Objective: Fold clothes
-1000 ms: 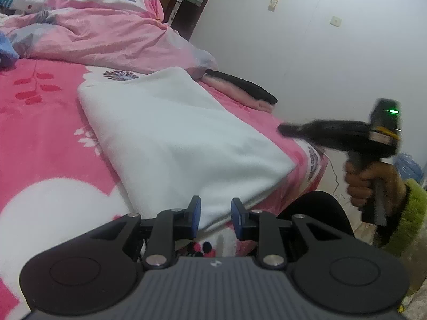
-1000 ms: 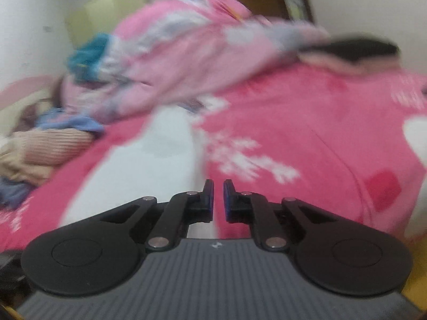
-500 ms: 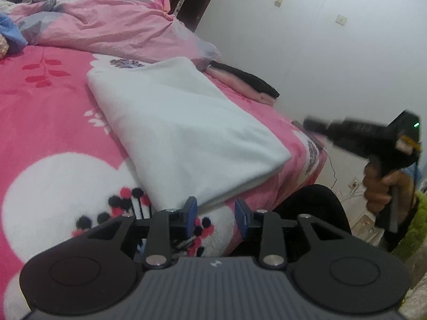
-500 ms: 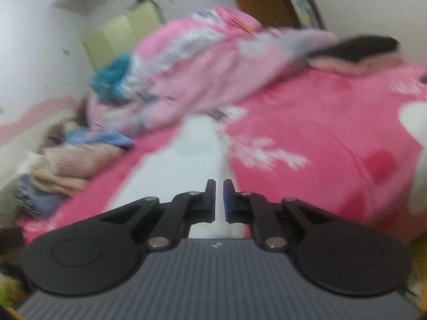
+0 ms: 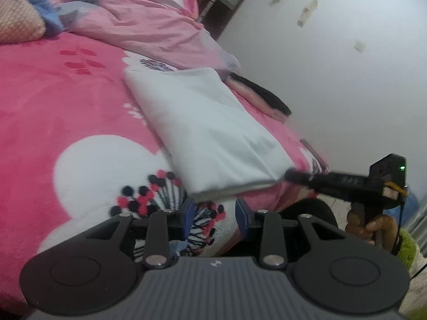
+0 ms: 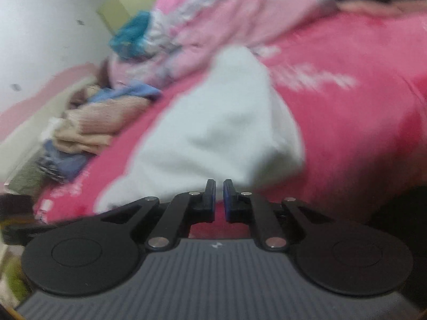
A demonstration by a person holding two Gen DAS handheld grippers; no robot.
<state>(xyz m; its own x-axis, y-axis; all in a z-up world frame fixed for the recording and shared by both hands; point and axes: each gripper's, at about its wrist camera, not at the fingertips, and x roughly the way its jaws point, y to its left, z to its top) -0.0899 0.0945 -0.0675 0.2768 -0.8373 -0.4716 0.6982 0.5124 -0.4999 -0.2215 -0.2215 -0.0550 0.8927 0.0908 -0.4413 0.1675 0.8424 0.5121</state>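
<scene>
A plain white is shown by the folded garment [image 5: 213, 136], without print. The bed cover [image 5: 53, 101] beneath it is hot pink, marked with large white shapes, darker red leaf sprigs and a cluster of black and red dots on striped stalks. The crumpled quilt [image 5: 138, 18] is paler pink with grey-blue and white patches. A black-over-pale-pink folded item [image 5: 261, 98] is seen at the bed's far edge. Beige, blue and teal are shown by the heaped clothes [image 6: 88, 130]. Both grippers are black with blue pads [image 5: 189, 210]; a green light is lit on the right gripper [image 5: 291, 174]. The wall [image 5: 333, 80] is white.
</scene>
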